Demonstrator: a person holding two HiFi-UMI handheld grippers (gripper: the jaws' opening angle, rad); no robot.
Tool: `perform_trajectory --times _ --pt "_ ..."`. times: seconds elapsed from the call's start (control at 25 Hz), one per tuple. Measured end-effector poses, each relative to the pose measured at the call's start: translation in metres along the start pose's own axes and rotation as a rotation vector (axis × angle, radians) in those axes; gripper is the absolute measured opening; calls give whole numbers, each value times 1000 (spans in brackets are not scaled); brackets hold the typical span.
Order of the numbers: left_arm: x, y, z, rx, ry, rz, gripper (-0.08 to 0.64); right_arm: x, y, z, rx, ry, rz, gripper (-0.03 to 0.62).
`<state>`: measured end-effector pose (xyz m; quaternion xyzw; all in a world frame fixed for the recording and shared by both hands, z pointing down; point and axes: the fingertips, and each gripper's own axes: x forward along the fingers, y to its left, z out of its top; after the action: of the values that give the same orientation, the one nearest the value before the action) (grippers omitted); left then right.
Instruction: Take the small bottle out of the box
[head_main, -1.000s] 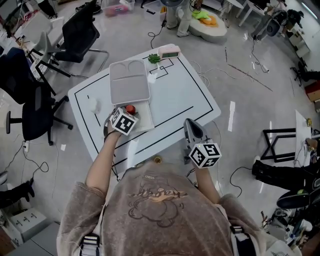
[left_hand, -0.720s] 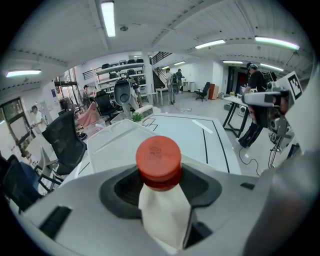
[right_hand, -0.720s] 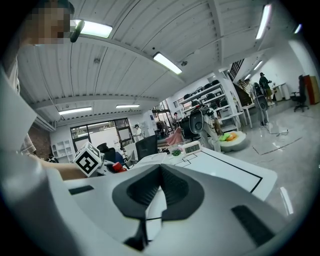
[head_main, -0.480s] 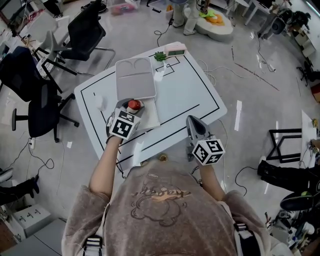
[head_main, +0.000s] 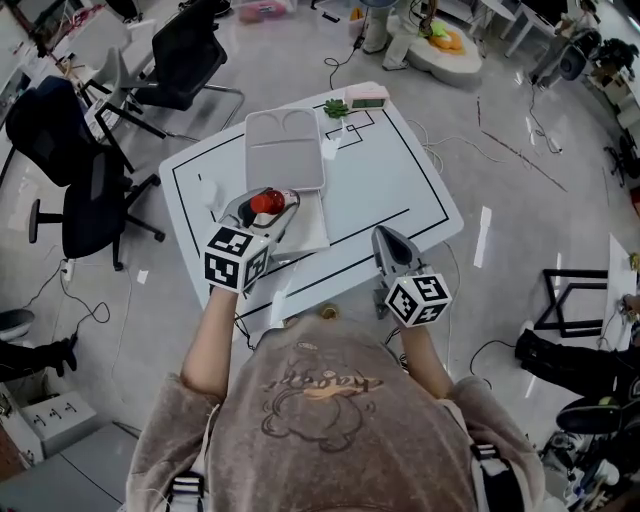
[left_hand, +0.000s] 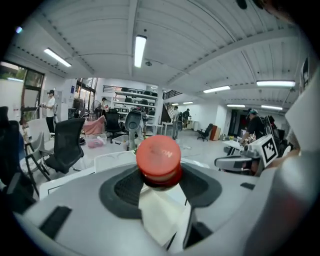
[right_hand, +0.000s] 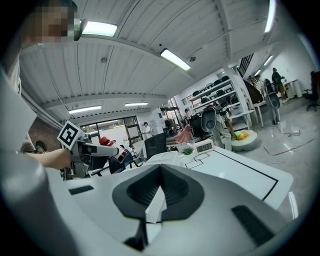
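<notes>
Your left hand-held gripper (head_main: 270, 204) grips the small red-capped bottle (left_hand: 159, 156) above the open white box (head_main: 312, 232). Extraction looks done, so next set it down beside the box.

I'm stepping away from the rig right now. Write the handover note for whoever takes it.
Left gripper: shut on the red-capped small bottle, held in the air over the open box.
Right gripper: shut, empty, hovering at the near edge of the table.
Box: on the table, lid swung back.
Done: bottle gripped and out of the box.
Left: probably carry it clear and set it on the table.
</notes>
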<state>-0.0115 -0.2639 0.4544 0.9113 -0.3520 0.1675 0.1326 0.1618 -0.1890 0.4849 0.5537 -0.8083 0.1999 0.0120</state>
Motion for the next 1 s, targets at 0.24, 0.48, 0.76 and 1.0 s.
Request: perform_trajectory --times 0.24,0.48,0.76,1.0 --pt "-25 2 13 -132 -113 -14 224 8 10 2 -16 8 40 -3" --pt "-46 14 7 -294 -200 -12 224 18 17 3 -29 16 76 -3" --pt "-65 31 -19 -415 -230 25 224 29 26 3 -39 25 111 -3" --pt "-71 44 -49 -476 -221 69 224 36 32 1 -43 31 129 -3"
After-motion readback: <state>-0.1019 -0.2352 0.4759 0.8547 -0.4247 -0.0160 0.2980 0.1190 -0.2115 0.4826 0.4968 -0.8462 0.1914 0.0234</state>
